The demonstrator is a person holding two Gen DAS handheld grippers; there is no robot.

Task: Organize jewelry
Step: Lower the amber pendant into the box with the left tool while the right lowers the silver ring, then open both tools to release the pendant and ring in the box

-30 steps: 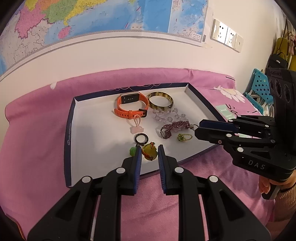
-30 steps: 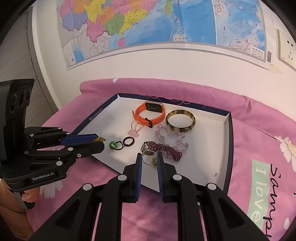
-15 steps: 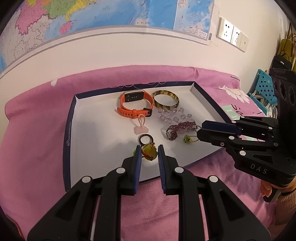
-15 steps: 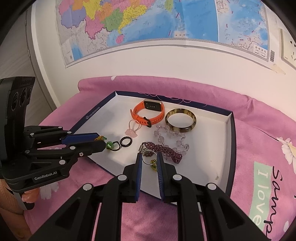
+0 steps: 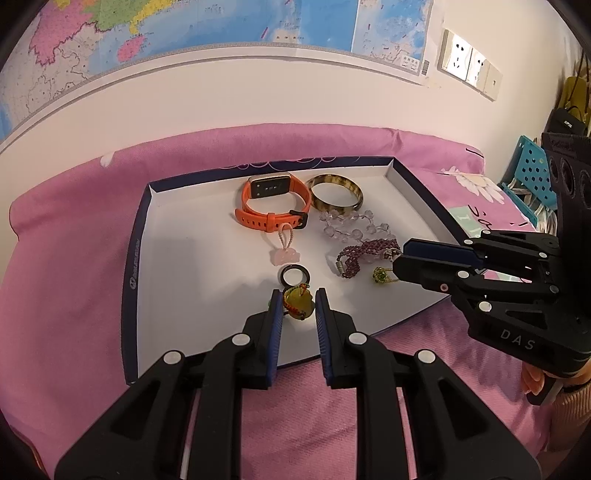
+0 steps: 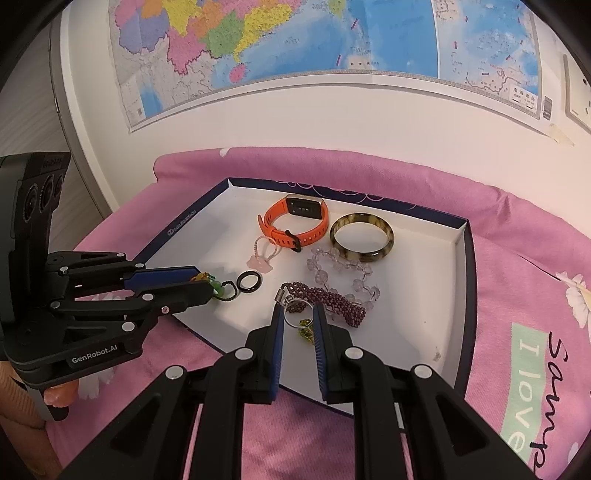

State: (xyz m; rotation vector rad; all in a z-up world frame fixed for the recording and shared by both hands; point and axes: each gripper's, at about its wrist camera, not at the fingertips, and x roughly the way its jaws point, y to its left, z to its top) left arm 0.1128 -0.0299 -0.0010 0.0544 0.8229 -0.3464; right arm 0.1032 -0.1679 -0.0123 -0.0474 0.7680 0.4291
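1. A shallow tray (image 5: 137,236) lies on a bedspread (image 5: 66,258), with a wall map (image 5: 207,22) behind it at 12 o'clock.
2. In the tray, a watch (image 5: 273,205) sits at the far side; a bangle (image 5: 335,191) is just beside it at 3 o'clock.
3. A bead bracelet (image 5: 354,223) lies at 6 o'clock of the bangle.
4. A ring (image 5: 293,276) lies at 6 o'clock of the watch, a small charm (image 5: 285,254) between them.

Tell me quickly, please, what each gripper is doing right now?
Left gripper: shut on yellow-green knotted-cord pendant.
Right gripper: shut on silver ring with green charm.
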